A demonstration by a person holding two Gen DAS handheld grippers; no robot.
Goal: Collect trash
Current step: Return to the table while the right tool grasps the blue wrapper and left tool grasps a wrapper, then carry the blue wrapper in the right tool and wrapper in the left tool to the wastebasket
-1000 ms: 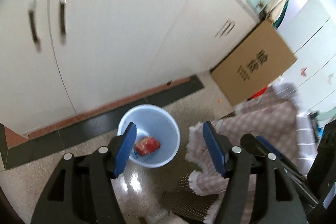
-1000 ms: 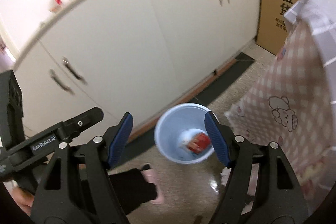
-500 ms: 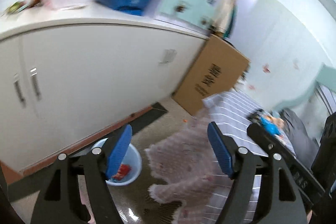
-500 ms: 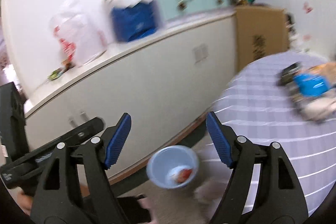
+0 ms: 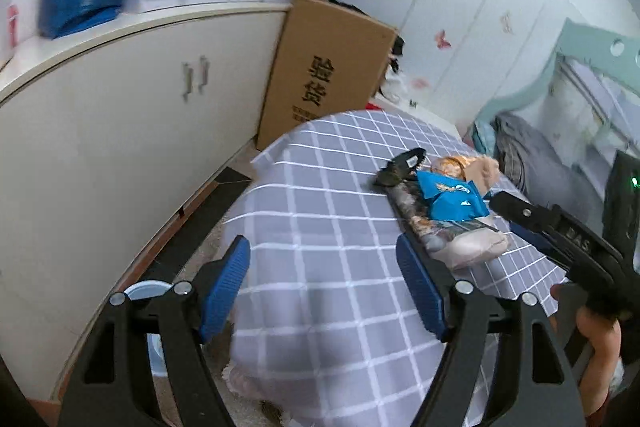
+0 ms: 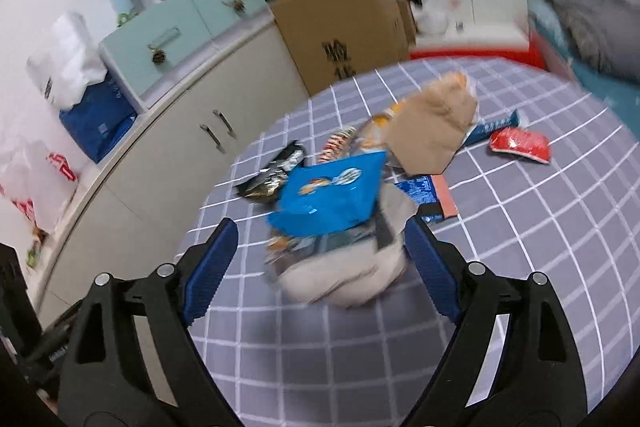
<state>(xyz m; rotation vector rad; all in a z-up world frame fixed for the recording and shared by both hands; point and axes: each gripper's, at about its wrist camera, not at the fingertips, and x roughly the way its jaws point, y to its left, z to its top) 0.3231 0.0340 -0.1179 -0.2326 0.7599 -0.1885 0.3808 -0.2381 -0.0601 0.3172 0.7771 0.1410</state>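
Grey checked tablecloth point(image 6: 520, 267): wrapper pile point(image 6: 360, 187); cardboard box point(image 5: 332, 75) printed "验货".

Right gripper point(image 6: 320, 267), jaws just widening and empty, hovering over a blue snack bag point(image 6: 332, 195) lying amid wrappers on the checked tablecloth point(image 6: 520, 267).

Black plastic left gripper point(image 5: 323, 285), ribbed blue pads point(image 5: 224, 283), silver screws point(image 5: 182, 288), matching right gripper point(image 6: 320, 267)

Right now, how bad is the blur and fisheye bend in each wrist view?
Left wrist: cabinet top objects smeared, blue packet fairly sharp, cabinet edge bowed. Right wrist: trash pile between the open fingers motion-blurred, red packet clearer, tablecloth grid curved.
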